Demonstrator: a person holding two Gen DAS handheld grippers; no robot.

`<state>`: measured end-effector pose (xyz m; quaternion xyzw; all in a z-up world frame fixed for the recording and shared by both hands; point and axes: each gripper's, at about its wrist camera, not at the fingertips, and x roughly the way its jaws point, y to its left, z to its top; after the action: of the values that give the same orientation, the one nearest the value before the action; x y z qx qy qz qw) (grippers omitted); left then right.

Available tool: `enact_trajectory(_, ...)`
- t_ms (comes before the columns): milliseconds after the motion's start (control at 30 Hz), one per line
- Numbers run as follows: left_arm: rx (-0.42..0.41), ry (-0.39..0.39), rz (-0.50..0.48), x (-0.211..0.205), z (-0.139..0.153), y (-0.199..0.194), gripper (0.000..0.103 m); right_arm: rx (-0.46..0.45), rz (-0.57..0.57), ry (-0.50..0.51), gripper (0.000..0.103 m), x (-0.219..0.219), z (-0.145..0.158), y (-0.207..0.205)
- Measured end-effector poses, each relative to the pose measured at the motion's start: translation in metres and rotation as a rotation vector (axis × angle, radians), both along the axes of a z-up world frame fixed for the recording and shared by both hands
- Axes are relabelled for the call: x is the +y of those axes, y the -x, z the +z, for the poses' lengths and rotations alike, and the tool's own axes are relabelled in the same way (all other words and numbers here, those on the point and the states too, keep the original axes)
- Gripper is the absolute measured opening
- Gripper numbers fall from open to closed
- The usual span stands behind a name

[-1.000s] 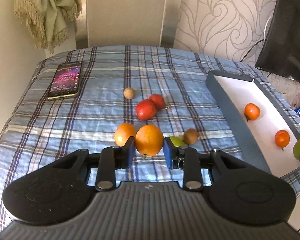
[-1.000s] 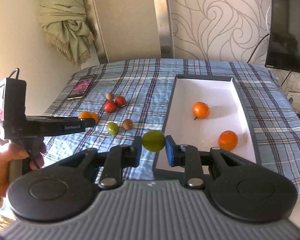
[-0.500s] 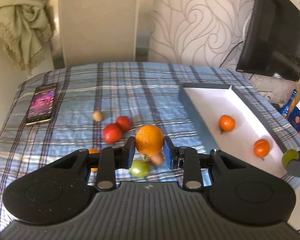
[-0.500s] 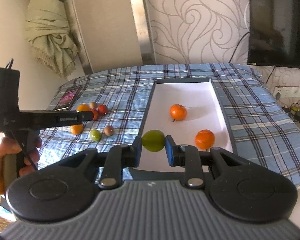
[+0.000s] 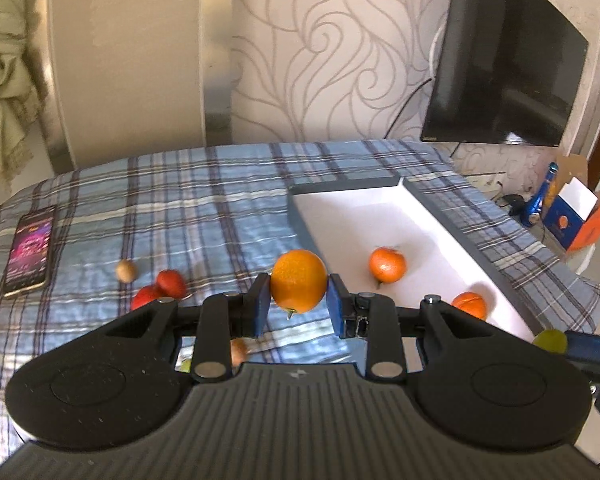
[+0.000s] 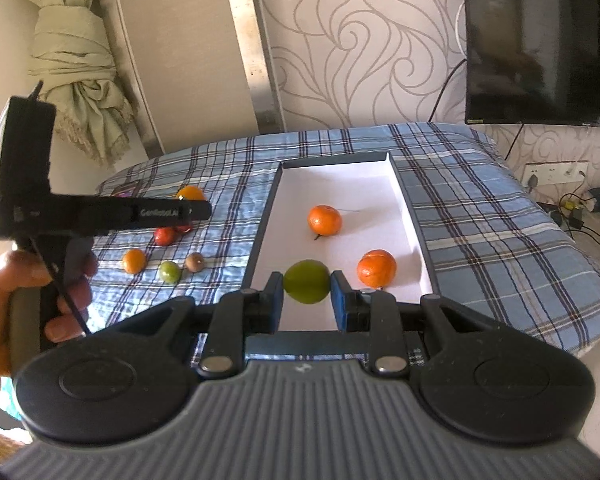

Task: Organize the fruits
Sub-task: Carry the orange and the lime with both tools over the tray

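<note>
My left gripper (image 5: 299, 307) is shut on an orange (image 5: 299, 281), held above the plaid cloth just left of the white tray (image 5: 432, 216). My right gripper (image 6: 306, 305) is shut on a green fruit (image 6: 306, 282) over the tray's near end (image 6: 410, 216). Two tangerines (image 6: 324, 220) (image 6: 377, 268) lie in the tray. Loose on the cloth are two red fruits (image 5: 171, 282), a brown nut (image 5: 125, 271), a small orange (image 6: 134, 261), a green fruit (image 6: 169, 271) and a brown fruit (image 6: 194, 262).
A phone (image 5: 30, 250) lies at the cloth's left edge. A TV (image 5: 504, 76) hangs on the right wall. Boxes and a blue bottle (image 5: 540, 200) stand on the floor to the right. The bed's front edge drops off near the tray.
My left gripper has lifted the orange off the cloth and swung right toward the tray. My right gripper has moved the green fruit further over the tray's near end.
</note>
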<state>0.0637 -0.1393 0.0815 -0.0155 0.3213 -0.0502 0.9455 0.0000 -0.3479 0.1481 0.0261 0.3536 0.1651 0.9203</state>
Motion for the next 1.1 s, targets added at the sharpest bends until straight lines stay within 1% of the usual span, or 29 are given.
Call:
enact_trajectory(567, -0.013, -0.012, -0.111, -0.049, 0.005, -0.031, 0.035, -0.015, -0.049, 0.018, 0.028, -0.014, 0.005, 0.005)
enact_trajectory(1100, 0.007, -0.008, -0.175, -0.082, -0.01, -0.072, 0.035, -0.026, -0.107, 0.051, 0.028, -0.023, 0.007, 0.005)
